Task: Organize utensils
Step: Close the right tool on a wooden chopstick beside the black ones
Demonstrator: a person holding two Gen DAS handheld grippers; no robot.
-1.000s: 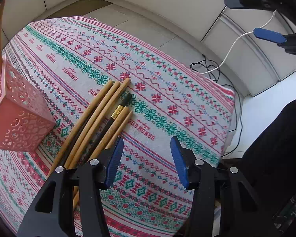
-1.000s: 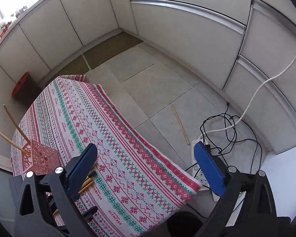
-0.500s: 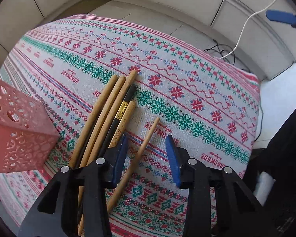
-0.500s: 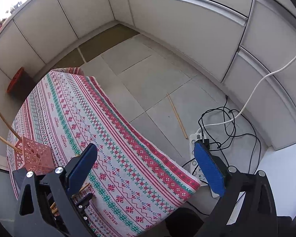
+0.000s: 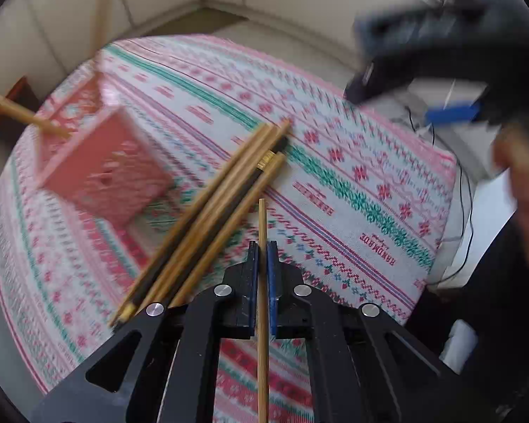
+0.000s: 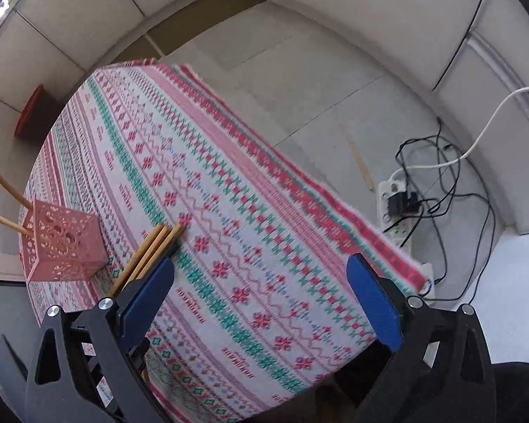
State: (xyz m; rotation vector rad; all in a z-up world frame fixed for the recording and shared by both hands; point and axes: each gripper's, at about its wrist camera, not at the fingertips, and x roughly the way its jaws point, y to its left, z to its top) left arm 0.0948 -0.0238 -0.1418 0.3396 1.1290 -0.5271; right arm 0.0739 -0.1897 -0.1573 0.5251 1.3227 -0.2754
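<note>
My left gripper [image 5: 262,246] is shut on a thin wooden chopstick [image 5: 262,222] and holds it above the patterned tablecloth [image 5: 352,190]. Several chopsticks [image 5: 222,208], wooden and one black with a gold band, lie in a bundle just left of it. A pink perforated holder [image 5: 105,165] stands further left with two chopsticks [image 5: 21,114] in it. My right gripper [image 6: 261,282] is open and empty, high above the table; the holder [image 6: 61,246] and the bundle [image 6: 151,250] show at its left.
The table edge [image 6: 335,208] drops to a tiled floor with a power strip and cables [image 6: 405,204] and one stray chopstick [image 6: 359,165]. White cabinets line the walls. A red bin [image 6: 31,112] sits in the far corner.
My left gripper has closed on the separate chopstick and lifted it off the cloth. The right gripper has come lower and nearer the table, still open.
</note>
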